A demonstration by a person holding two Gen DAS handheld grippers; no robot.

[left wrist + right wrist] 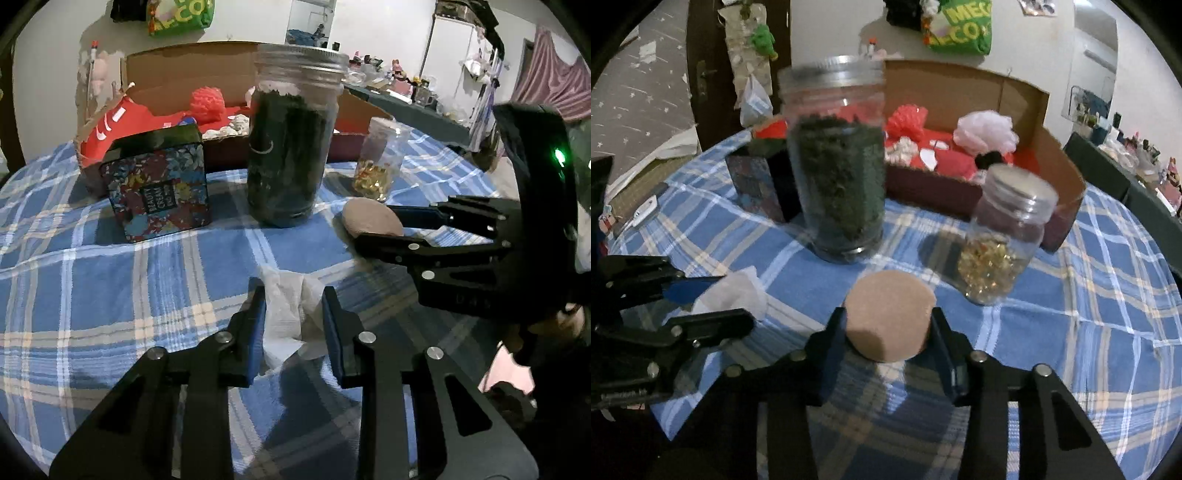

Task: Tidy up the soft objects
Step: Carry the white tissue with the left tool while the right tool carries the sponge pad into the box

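Near the front edge of the tablecloth (110, 295): left gripper (293, 317) clamped on tissue (284, 314), right gripper (888, 332) clamped on sponge (886, 317). Possible knock to big jar (836, 158) or small jar (1004, 236) on lifting towards box (1052, 147); tissue liable to tear.

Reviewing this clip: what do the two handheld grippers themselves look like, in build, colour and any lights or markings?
Both are black, angular frames with slotted cut-outs and round silver pivot bolts. The left gripper and the right gripper each end in two straight fingers faced with blue pads. Seen from the left wrist view, the right gripper's upright black housing carries a small lit green light. No cables or sleeves show clearly.
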